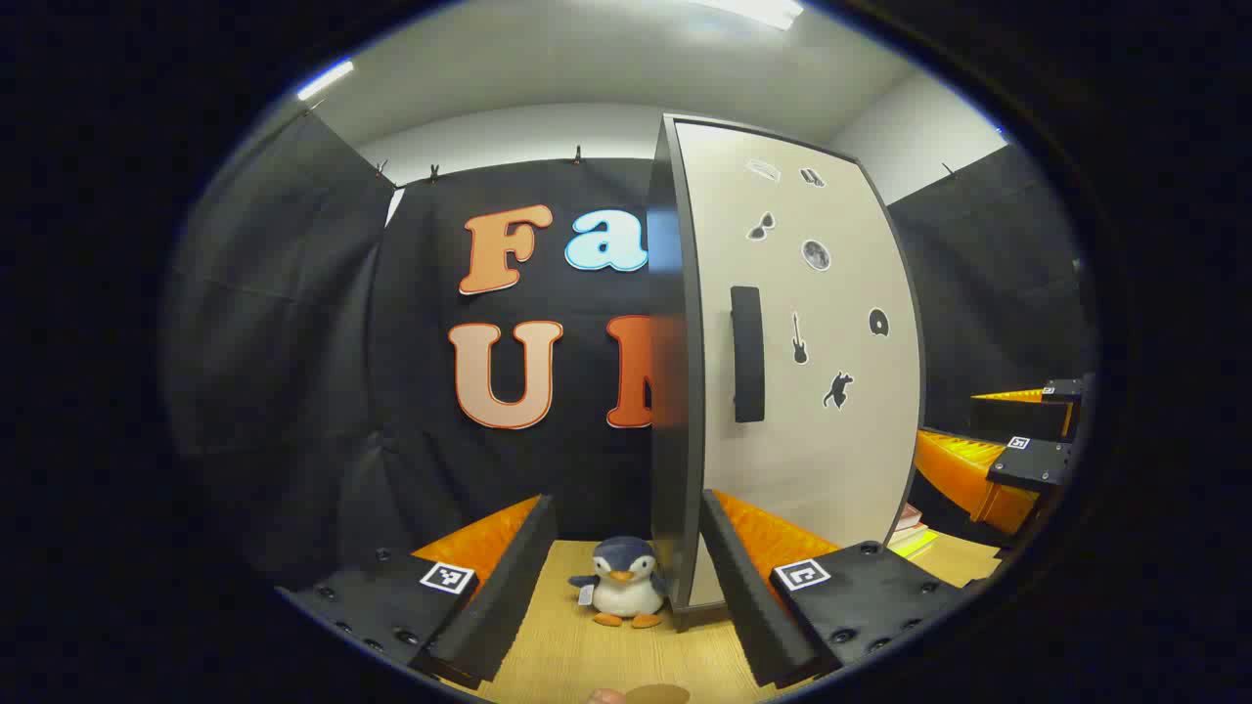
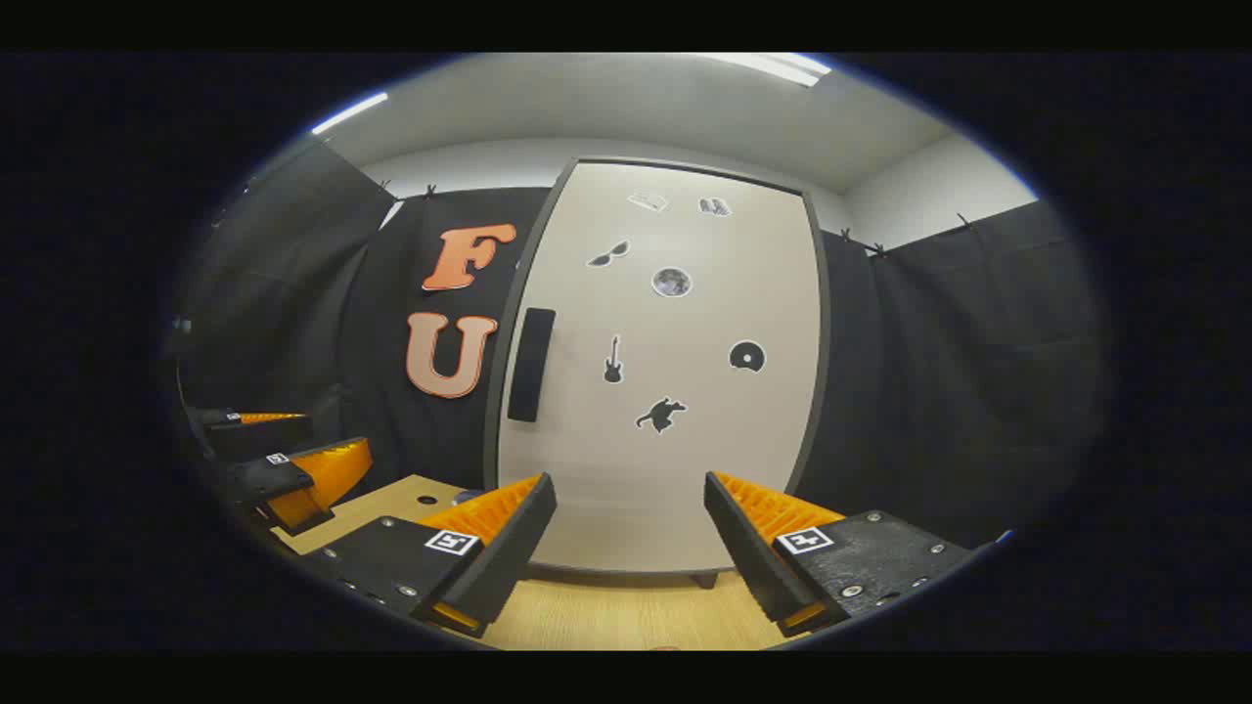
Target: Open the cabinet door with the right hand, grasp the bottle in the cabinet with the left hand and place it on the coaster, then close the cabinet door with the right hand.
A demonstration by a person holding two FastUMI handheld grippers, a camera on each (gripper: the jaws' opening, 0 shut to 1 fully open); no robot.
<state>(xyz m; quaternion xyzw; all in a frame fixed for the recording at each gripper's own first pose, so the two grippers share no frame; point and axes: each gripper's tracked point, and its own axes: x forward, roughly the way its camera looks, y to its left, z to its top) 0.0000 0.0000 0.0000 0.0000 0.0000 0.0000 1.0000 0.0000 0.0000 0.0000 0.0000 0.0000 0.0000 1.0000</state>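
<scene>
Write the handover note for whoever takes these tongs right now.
Left tongs: open, holding nothing, facing the cabinet's left edge, with a toy penguin on the table ahead.
Right tongs: open, empty, squared up to the cabinet door.
Door looks shut; its handle sits on the door's left side, untouched.
Bottle presumably behind the door. A brown disc, maybe the coaster, sits at the bottom edge of the left gripper view.
Done: nothing.
Left: open door, move bottle to coaster, close door.

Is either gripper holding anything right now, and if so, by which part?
Nothing is held. The left gripper and the right gripper both stand open with nothing between their fingers; the cabinet door handle is untouched.
</scene>
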